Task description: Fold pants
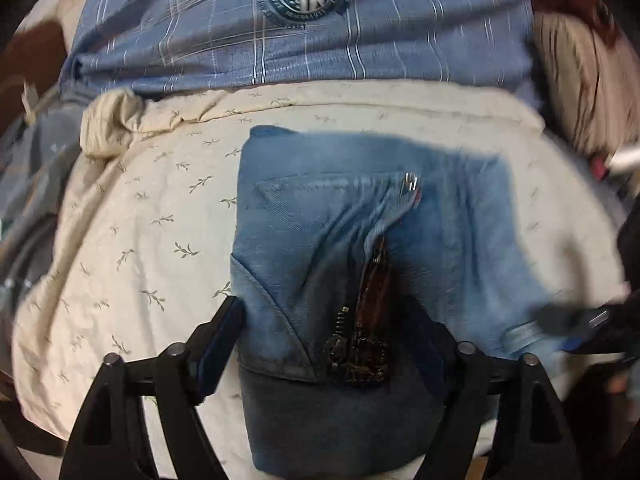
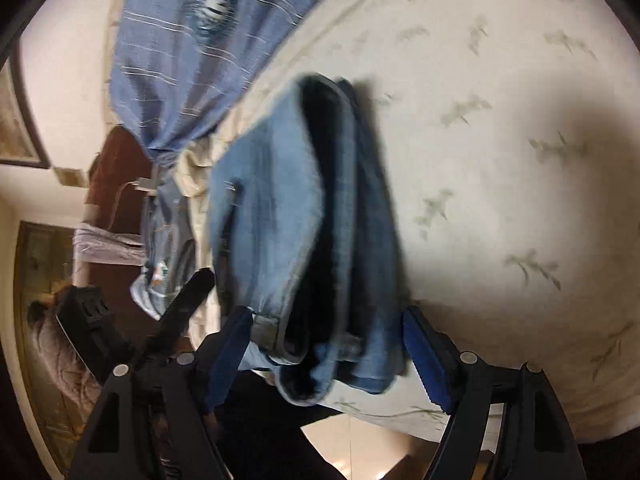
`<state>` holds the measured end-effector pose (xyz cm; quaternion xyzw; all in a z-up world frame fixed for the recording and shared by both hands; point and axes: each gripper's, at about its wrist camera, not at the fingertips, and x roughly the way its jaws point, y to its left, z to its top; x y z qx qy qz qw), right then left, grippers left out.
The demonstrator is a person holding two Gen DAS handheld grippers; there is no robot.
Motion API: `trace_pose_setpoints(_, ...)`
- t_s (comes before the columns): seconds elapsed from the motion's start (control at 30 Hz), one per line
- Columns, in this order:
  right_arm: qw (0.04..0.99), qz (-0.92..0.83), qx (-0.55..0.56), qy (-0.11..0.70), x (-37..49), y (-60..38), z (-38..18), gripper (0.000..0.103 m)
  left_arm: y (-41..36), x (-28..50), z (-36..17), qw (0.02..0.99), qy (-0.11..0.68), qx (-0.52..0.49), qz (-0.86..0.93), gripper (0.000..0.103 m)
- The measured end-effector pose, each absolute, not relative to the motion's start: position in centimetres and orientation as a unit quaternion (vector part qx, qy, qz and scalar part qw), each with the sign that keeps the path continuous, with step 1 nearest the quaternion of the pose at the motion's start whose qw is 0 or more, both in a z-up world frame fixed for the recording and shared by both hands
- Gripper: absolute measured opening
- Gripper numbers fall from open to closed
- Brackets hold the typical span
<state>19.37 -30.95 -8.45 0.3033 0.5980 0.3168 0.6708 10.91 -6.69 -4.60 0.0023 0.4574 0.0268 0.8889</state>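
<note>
Folded jeans lie between both spread claws, left gripper and right gripper, pads apparently clear.

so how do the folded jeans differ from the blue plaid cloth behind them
The jeans are plain faded denim; the plaid cloth has thin pale stripes and a round crest.
The jeans are folded into a compact block with the zipper showing; the plaid cloth lies bunched and spread wider.
Both are blue and rest on the cream bedsheet.

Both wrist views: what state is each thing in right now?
jeans: folded into a compact stack, zipper open, lying on the sheet
left hand-held gripper: open, straddling the jeans
right hand-held gripper: open, straddling the stack's end
plaid cloth: lying rumpled beyond the jeans
</note>
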Motion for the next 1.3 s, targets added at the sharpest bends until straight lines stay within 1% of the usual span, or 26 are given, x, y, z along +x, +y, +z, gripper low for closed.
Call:
trace_pose_setpoints(0.03,0.658,0.317,0.328,0.599,19.4,-31.1,-8.9,0.08,-6.6,10.6,-4.7,0.891,0.452,0.006,0.035,0.089)
trace_pose_setpoints(0.07,0.645,0.32,0.345,0.602,19.3,-31.0,-9.2,0.08,-6.4,10.7,-4.8,0.89,0.455,-0.001,0.036,0.09)
trace_pose_setpoints(0.13,0.641,0.333,0.344,0.6,19.0,-30.3,-9.1,0.081,-5.7,10.9,-4.9,0.885,0.464,-0.021,0.034,0.091)
trace_pose_setpoints(0.17,0.649,0.338,0.333,0.595,18.7,-29.9,-8.6,0.079,-5.4,11.0,-5.0,0.883,0.467,-0.025,0.031,0.091)
trace_pose_setpoints(0.2,0.656,0.341,0.323,0.59,18.5,-29.7,-8.0,0.062,-5.2,11.0,-5.1,0.883,0.468,-0.028,0.03,0.092)
trace_pose_setpoints(0.23,0.664,0.343,0.318,0.583,18.3,-29.6,-7.1,0.05,-5.1,11.0,-5.2,0.883,0.467,-0.029,0.03,0.093)
trace_pose_setpoints(0.3,0.682,0.334,0.306,0.574,18.2,-29.7,-6.2,0.041,-5.5,10.7,-5.2,0.884,0.466,-0.026,0.034,0.094)
trace_pose_setpoints(0.37,0.683,0.305,0.302,0.591,18.5,-29.8,-8.0,0.039,-5.9,10.9,-5.4,0.883,0.467,-0.023,0.035,0.095)
trace_pose_setpoints(0.43,0.668,0.298,0.324,0.6,18.6,-30.2,-9.4,0.039,-5.9,11.1,-5.4,0.886,0.462,-0.021,0.036,0.098)
trace_pose_setpoints(0.53,0.683,0.303,0.311,0.587,18.3,-29.9,-7.5,0.039,-5.4,11.1,-5.6,0.886,0.461,-0.032,0.035,0.1)
trace_pose_setpoints(0.6,0.688,0.302,0.298,0.589,18.5,-29.7,-6.7,0.056,-5.4,11.0,-5.6,0.886,0.461,-0.034,0.031,0.1)
trace_pose_setpoints(0.7,0.701,0.296,0.306,0.572,19.2,-30.6,-5.3,0.07,-5.3,10.7,-5.3,0.887,0.459,-0.039,0.024,0.099)
trace_pose_setpoints(0.8,0.714,0.3,0.326,0.542,21.1,-31.4,-4.2,0.075,-4.7,10.4,-4.3,0.891,0.449,-0.069,0.015,0.099)
trace_pose_setpoints(0.87,0.719,0.299,0.329,0.534,23.4,-31.4,-4.0,0.075,-4.4,9.8,-3.0,0.902,0.423,-0.086,0.008,0.099)
trace_pose_setpoints(0.93,0.707,0.309,0.329,0.545,25.4,-30.6,-5.0,0.075,-4.4,9.6,-1.9,0.914,0.398,-0.08,0.016,0.099)
trace_pose_setpoints(0.97,0.702,0.306,0.328,0.553,26.1,-30.3,-5.6,0.075,-4.4,9.8,-1.9,0.915,0.397,-0.07,0.023,0.099)
trace_pose_setpoints(1.03,0.687,0.313,0.319,0.573,27.3,-28.4,-7.0,0.076,-4.4,11.1,-3.3,0.901,0.43,-0.044,0.037,0.099)
trace_pose_setpoints(1.07,0.691,0.314,0.318,0.568,27.5,-28.0,-6.9,0.073,-4.5,11.6,-4.4,0.891,0.451,-0.034,0.036,0.099)
trace_pose_setpoints(1.1,0.694,0.313,0.313,0.568,27.6,-27.7,-6.6,0.052,-4.4,11.8,-5.2,0.889,0.456,-0.037,0.033,0.1)
trace_pose_setpoints(1.13,0.699,0.305,0.301,0.573,27.2,-27.7,-6.1,0.039,-4.1,11.7,-5.2,0.891,0.45,-0.046,0.033,0.1)
trace_pose_setpoints(1.2,0.718,0.3,0.282,0.561,26.4,-27.6,-4.7,0.025,-4.0,11.7,-5.1,0.891,0.45,-0.047,0.037,0.101)
trace_pose_setpoints(1.23,0.729,0.294,0.278,0.552,26.0,-27.6,-4.0,0.023,-4.0,11.8,-5.1,0.892,0.449,-0.045,0.036,0.101)
trace_pose_setpoints(1.3,0.736,0.271,0.275,0.557,26.3,-27.4,-4.9,0.022,-4.1,12.0,-5.2,0.889,0.455,-0.049,0.029,0.101)
